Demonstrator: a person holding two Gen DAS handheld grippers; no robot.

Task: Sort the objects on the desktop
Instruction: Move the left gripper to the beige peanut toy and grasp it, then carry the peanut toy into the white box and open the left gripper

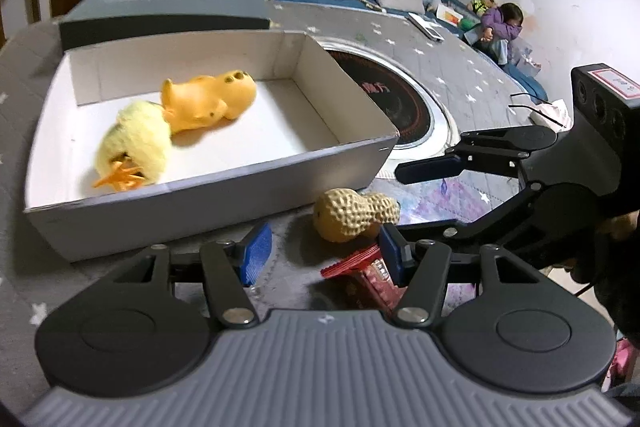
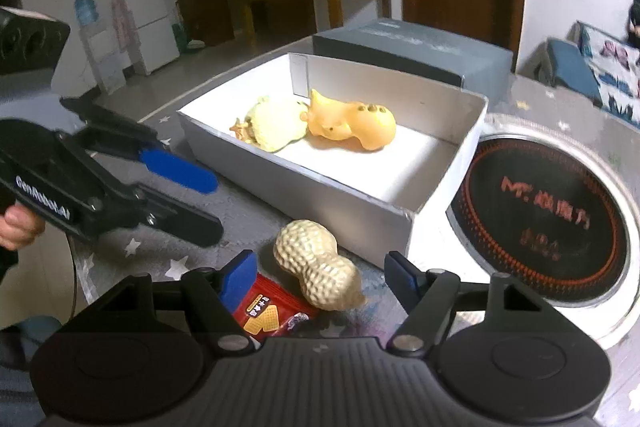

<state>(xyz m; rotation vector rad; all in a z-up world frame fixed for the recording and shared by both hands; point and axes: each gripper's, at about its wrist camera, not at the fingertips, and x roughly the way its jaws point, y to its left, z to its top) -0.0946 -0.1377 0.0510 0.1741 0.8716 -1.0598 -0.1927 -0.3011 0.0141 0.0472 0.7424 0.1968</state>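
Right wrist view, left to right: left gripper [image 2: 200, 203], jaws parted, empty; red snack packet [image 2: 266, 311] and peanut toy [image 2: 320, 263], apparently touching, between the wide-open right gripper [image 2: 320, 275] fingers, at the white box [image 2: 332, 203] near wall.

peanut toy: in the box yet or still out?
Out. The peanut toy lies on the table cloth just outside the white box's near wall, beside a red snack packet. Neither gripper holds it.

"GenRobot.AI" is printed in white on the left claw [image 2: 208, 205] body.
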